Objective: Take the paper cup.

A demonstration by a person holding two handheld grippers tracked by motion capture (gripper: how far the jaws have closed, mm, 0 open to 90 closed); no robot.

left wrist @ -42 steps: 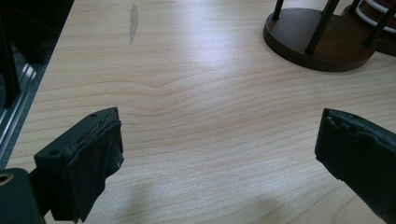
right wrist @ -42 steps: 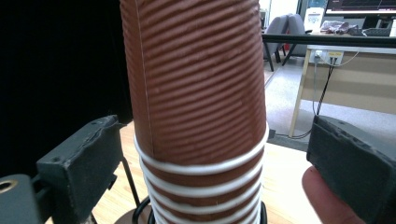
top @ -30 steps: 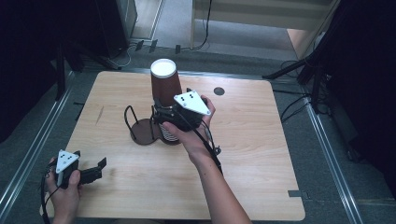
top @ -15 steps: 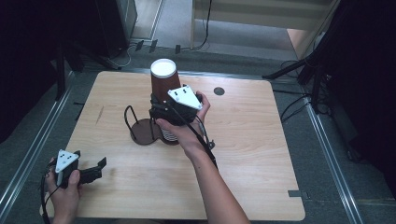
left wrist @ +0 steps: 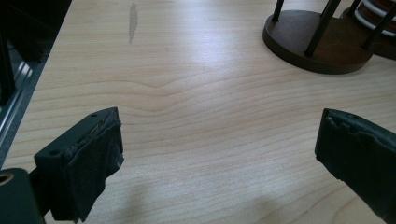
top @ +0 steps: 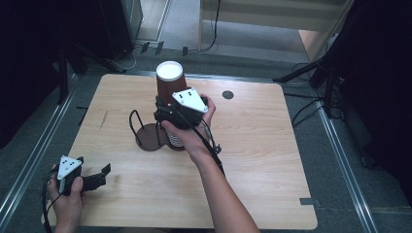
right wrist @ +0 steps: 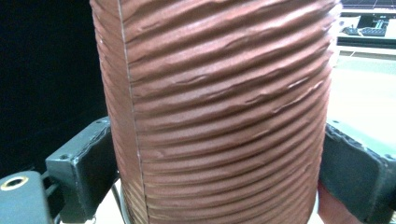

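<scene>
Brown ribbed paper cup [top: 171, 82] sits inverted atop the cup stack [top: 176, 138] beside the wire holder [top: 148, 136]. Right tongs [top: 163, 109] have just been closing, pads now on its sides, probably to lift it off. Left tongs [top: 97, 175] idle open over the worktop [top: 262, 160].

The right gripper [top: 163, 112] has just been closing its jaws; the left gripper [top: 99, 175] rests wide apart.

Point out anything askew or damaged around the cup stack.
The ribbed brown cup shows small dents and creases in its ridges where the right gripper clamps it. Nothing is spilled on the table.
</scene>
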